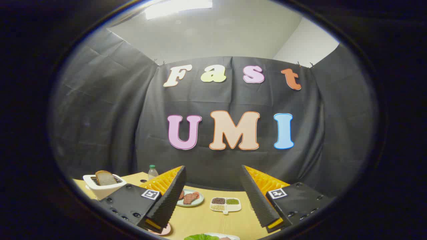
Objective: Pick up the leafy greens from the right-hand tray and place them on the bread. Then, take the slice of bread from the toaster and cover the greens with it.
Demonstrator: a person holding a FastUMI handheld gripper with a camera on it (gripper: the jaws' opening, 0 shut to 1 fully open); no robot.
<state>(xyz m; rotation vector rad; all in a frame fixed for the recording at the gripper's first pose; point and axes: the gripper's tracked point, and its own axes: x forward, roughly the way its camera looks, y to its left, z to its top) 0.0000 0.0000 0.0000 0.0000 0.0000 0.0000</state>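
Wooden tabletop point(200, 216) under the claw point(213, 186) — fingers spread wide, holding nothing; leafy greens point(201, 237) lie below, between them, nearer than the toaster point(103, 187).

Bright rectangular white ceiling light panel point(178, 7) overexposed; black cloth dim; pale wooden tabletop point(206, 216) evenly lit; strong fisheye bending at rim.

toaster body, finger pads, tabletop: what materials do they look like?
Toaster: white, smooth, slightly glossy, likely plastic. Finger pads: black ribbed, matte, probably rubber or foam; orange ridged backing looks printed plastic. Table: pale, matte wood-look surface, possibly laminate. Gripper is open with nothing between its fingers.
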